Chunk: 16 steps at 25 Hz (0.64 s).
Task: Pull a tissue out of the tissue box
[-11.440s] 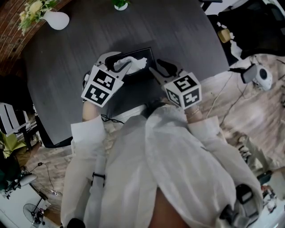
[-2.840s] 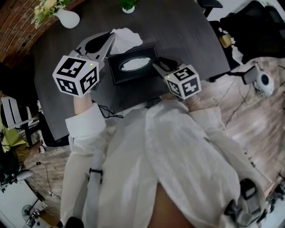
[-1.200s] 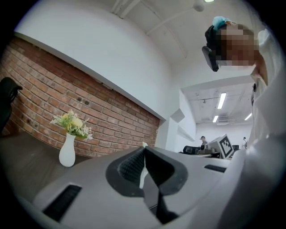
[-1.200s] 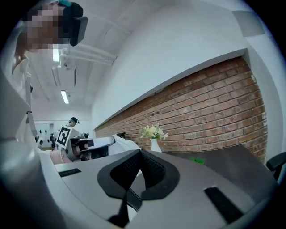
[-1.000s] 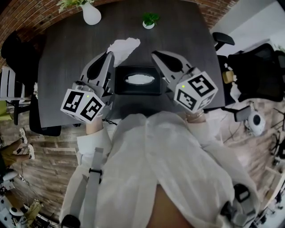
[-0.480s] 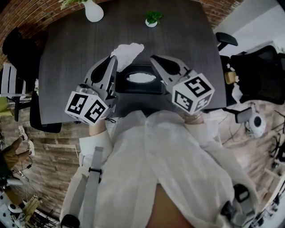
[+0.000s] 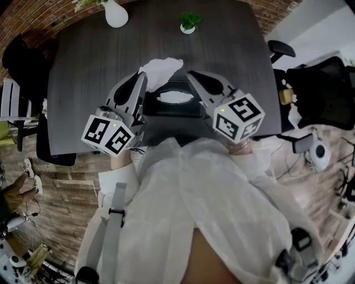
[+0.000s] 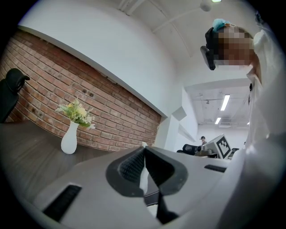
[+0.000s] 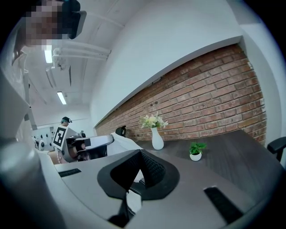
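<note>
Seen from left to right. A white vase (image 7: 115, 14) of flowers stands on the dark table (image 7: 83, 66), far beyond the fingers of the left gripper (image 7: 142, 77) and to their left. The left gripper's fingers are clenched on a tissue (image 7: 161, 69). In the left gripper view a thin white strip of it runs between the closed pads and its tip shows above them. From the head view the pulled tissue fans out just past the left fingertips, toward the far side of the table. It is apart from the next sheet (image 7: 173, 97), which sits in the slot of the tissue box (image 7: 191, 106).

The black box lies on the table below and between the two pairs of fingers. The right gripper (image 7: 193, 75) is held just to the box's right, its fingers closed together with nothing between them. Its tips are beside the tissue and not touching it. A small potted plant (image 7: 188, 23) stands well beyond the right fingertips. An office chair (image 7: 280, 49) stands off the table's right edge.
</note>
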{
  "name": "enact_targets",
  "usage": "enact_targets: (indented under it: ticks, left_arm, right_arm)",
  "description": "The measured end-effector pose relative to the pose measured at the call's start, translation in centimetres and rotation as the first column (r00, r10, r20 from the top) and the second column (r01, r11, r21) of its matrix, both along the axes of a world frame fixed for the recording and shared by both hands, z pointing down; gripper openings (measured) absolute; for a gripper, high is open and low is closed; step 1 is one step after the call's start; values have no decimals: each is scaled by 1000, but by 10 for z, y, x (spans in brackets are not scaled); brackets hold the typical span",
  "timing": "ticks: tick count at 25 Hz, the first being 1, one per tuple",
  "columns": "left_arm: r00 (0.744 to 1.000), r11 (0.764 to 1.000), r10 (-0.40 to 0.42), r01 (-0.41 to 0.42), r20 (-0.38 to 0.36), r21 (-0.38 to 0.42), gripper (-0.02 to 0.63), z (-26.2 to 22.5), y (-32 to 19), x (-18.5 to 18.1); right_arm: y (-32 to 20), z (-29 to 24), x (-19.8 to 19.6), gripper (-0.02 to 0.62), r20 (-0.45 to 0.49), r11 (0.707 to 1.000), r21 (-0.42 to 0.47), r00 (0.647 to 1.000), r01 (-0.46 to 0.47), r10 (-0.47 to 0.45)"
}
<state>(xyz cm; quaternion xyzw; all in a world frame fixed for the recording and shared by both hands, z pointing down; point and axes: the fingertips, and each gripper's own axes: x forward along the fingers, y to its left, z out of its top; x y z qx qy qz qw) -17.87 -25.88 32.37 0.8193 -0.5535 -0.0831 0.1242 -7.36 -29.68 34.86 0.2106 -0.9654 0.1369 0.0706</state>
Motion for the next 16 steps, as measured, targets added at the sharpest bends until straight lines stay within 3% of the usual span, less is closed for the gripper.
enact_targets:
  ticks: [16]
  left_arm:
    - [1000, 1000, 11, -11, -26, -15, 5, 4, -2, -6]
  right_arm:
    - [-1, 11, 2, 3, -23, 1000, -24, 1000, -7, 7]
